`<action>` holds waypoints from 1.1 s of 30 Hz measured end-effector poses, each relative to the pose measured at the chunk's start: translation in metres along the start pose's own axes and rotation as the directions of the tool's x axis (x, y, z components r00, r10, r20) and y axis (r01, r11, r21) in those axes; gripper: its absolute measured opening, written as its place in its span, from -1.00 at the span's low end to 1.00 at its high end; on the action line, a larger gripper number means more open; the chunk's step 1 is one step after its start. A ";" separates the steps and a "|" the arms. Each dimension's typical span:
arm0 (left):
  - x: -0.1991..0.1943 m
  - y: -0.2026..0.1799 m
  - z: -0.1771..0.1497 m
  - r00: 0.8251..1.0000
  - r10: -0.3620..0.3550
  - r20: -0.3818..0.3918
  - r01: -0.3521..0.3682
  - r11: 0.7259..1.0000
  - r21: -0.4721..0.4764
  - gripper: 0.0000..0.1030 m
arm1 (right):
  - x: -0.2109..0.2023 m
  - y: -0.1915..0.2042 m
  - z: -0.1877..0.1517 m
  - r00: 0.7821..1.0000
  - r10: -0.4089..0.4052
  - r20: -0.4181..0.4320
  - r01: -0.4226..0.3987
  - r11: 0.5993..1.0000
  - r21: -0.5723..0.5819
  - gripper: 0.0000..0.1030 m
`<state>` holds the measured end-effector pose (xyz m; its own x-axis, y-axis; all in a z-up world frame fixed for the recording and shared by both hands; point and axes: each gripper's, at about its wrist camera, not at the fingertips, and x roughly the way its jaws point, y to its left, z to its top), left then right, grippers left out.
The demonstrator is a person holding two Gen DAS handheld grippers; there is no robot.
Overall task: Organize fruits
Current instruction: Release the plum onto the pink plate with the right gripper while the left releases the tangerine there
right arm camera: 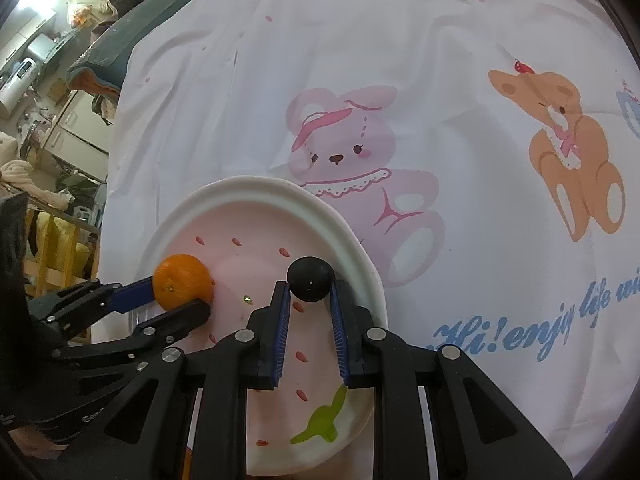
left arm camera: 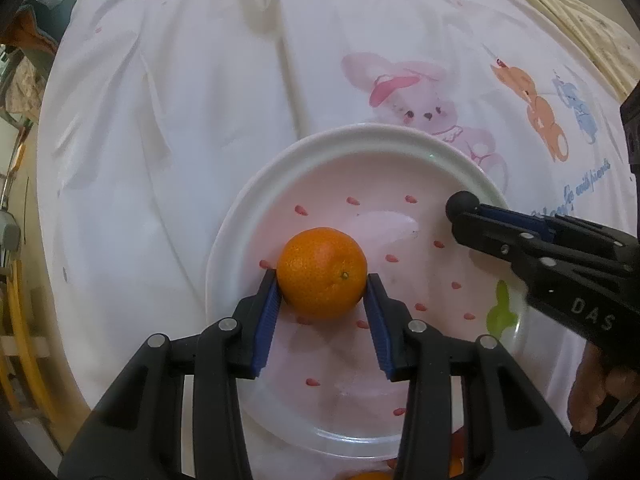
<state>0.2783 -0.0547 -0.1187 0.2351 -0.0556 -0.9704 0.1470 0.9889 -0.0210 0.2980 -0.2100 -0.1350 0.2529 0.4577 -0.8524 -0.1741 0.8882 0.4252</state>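
A white plate [left arm camera: 280,168] with a pink strawberry pattern lies on the sheet; it also shows in the right wrist view [right arm camera: 256,188]. My left gripper [left arm camera: 322,286] is shut on an orange tangerine [left arm camera: 322,272] over the plate's middle; the tangerine [right arm camera: 182,280] shows at the plate's left in the right wrist view. My right gripper [right arm camera: 309,288] is shut on a small dark round fruit [right arm camera: 310,278] above the plate's right part. From the left wrist view that fruit [left arm camera: 462,204] sits at the tip of the right gripper near the plate's right rim.
A white sheet printed with a pink bear [right arm camera: 348,148], a brown bear [right arm camera: 560,128] and blue writing [right arm camera: 560,320] covers the surface. Orange fruit bits [left arm camera: 456,466] peek out below the plate's near edge. Clutter and furniture [right arm camera: 48,80] stand beyond the left edge.
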 end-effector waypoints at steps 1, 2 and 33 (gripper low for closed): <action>0.000 0.000 0.000 1.000 -0.004 0.001 0.004 1.000 0.001 -0.26 | 0.000 0.000 -0.001 1.000 0.005 0.000 -0.005 1.000 0.002 -0.58; 0.000 -0.001 0.000 1.000 -0.004 0.003 0.004 1.000 0.004 -0.26 | -0.001 -0.001 -0.002 1.000 0.013 0.000 -0.013 1.000 0.008 -0.57; -0.029 0.025 0.007 0.995 -0.049 0.081 0.056 0.996 -0.074 0.58 | -0.062 -0.008 0.002 0.988 0.028 0.154 -0.040 0.996 0.074 0.61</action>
<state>0.2818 -0.0292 -0.0891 0.3049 -0.1155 -0.9453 0.0886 0.9918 -0.0926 0.2853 -0.2453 -0.0852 0.3911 0.4832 -0.7833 -0.1134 0.8699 0.4800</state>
